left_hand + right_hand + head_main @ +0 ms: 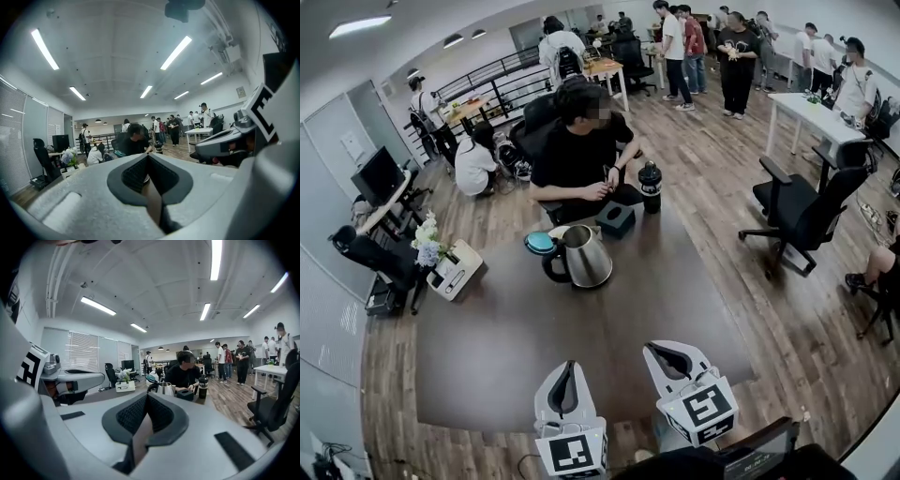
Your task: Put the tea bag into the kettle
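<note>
A steel kettle (584,256) stands on the brown table (497,347), its teal lid (540,243) swung open to the left; it also shows in the right gripper view (164,388). Just behind it sits a dark teal box (616,218). I see no tea bag lying loose. My left gripper (571,366) hovers at the table's near edge, jaws closed tip to tip with nothing between them (148,157). My right gripper (649,347) is beside it, likewise shut and empty (147,395). Both are well short of the kettle.
A person (581,150) sits at the table's far side, hands near the box. A black bottle (650,186) stands at the far right corner. A white holder with flowers (450,267) is off the left edge. A black office chair (806,211) stands right.
</note>
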The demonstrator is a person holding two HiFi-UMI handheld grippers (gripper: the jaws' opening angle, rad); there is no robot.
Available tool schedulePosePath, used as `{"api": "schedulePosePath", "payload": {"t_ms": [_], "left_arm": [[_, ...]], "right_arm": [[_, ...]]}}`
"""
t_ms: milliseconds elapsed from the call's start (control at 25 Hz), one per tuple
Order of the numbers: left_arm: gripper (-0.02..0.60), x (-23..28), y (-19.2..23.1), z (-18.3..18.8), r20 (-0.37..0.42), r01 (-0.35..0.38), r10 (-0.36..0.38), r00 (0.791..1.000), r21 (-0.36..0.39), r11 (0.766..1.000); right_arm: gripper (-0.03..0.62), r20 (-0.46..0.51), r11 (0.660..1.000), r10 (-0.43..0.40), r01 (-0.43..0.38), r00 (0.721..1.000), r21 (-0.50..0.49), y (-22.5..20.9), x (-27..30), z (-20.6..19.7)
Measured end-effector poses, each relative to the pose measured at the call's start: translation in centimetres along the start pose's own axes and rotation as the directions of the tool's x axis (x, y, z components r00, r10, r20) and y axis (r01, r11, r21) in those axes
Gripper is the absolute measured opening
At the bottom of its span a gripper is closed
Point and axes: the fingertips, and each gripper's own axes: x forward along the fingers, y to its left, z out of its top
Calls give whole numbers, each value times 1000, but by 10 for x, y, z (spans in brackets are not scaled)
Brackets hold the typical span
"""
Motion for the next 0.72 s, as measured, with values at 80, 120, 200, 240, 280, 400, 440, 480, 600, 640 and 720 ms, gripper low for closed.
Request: {"api": "schedulePosePath", "payload": {"t_ms": [80,120,200,240,280,400,440,480,600,640,720], "left_arm": [[6,-28,2,0,19,-20,20,1000,-4,1000],[6,-43,3,0,26,-29,29,999,-6,1000],[6,-73,1,-3,26,-33,33,999,-15,999],[6,-87,-1,-4,24,-33,33,999,-18,999],[6,-98,-2,-6,24,-34,34,999,-21,999],[6,-122,-9,-3,34,-36,37,999,-31,999],[6,-129,-12,-1,36,-38,39,999,-35,999],[6,-137,-16,0,35,-38,40,999,-39,999],[6,-152,-31,-1,33,-24,25,999,-42,999],[6,-155,-36,0,33,-20,21,999,-40,999],[6,-161,-48,1,27,-17,18,999,-36,999]], "right_arm": [[2,15,1000,-2,2,1000,-21,19,-16,0],[2,19,1000,-1,1,1000,-25,28,-26,0],[2,19,1000,-6,6,1000,-23,47,-45,-4],[2,18,1000,-14,15,1000,-22,55,-55,-6],[2,18,999,-24,24,1000,-25,61,-65,-8],[2,28,998,-38,39,999,-45,71,-90,-3],[2,28,998,-38,39,999,-52,74,-99,-2],[2,27,998,-38,39,999,-57,77,-107,-2],[2,29,996,-47,49,998,-68,80,-127,-4],[2,29,996,-51,53,998,-71,80,-133,-6],[2,26,996,-46,48,999,-75,78,-142,-8]]}}
